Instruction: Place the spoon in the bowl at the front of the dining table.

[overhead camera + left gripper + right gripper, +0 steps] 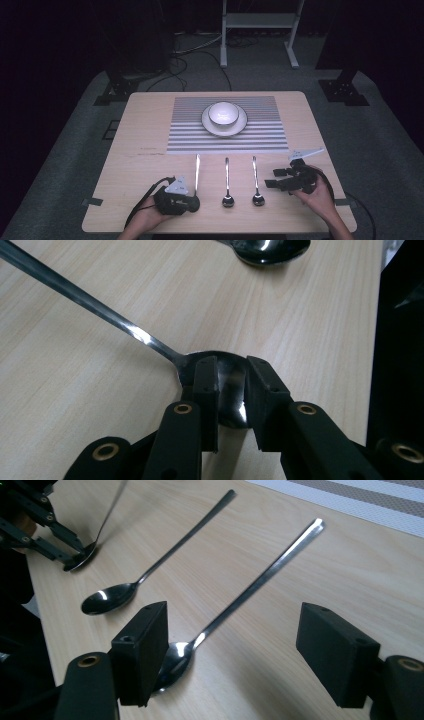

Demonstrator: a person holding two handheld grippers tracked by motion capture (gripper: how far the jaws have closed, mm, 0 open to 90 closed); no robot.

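Note:
Three metal spoons lie in a row in front of a striped placemat (190,135). My left gripper (195,202) (232,365) is shut on the bowl of the left spoon (197,170) (100,310), one pad on each side of it. From the right gripper view that spoon (107,510) looks tilted, handle up, in the left gripper (75,560). The middle spoon (226,175) (165,555) lies flat. My right gripper (270,178) (235,645) stands open just right of the right spoon (255,175) (260,580), whose bowl sits by its left pad.
A white bowl (223,112) stands on a white plate (241,126) at the middle of the placemat. The middle spoon's bowl (270,250) lies close beyond the left gripper. The table's front edge (220,231) is just behind both hands.

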